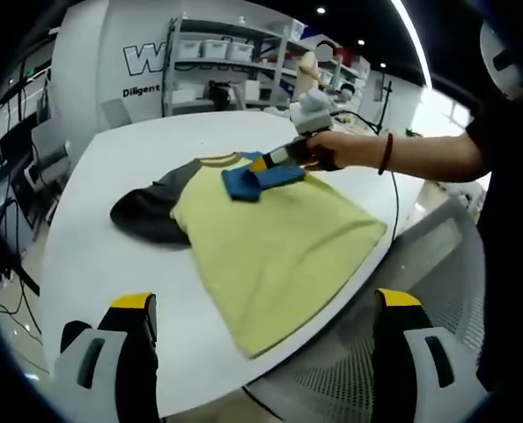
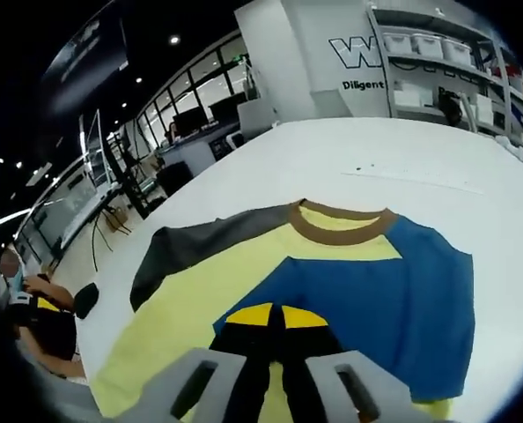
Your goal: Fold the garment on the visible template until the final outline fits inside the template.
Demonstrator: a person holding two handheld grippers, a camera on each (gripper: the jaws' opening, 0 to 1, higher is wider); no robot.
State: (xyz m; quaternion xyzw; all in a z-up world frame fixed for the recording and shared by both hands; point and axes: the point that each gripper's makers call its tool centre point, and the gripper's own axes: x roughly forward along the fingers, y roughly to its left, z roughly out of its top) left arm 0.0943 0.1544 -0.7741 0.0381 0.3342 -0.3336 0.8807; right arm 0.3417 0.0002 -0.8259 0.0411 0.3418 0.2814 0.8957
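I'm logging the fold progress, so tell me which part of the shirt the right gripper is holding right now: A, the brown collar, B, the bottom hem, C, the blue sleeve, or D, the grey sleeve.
C: in the left gripper view the right gripper sits shut on the blue sleeve, folded over the yellow body of the shirt, while the grey sleeve lies flat on the white table.

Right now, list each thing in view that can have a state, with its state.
Shirt: flat on the white table, hem over the table's near edge.
Blue sleeve: folded in over the yellow body.
Grey sleeve: spread outward, not yet folded.
Right gripper: shut on the blue sleeve.
Left gripper: open, holding nothing.
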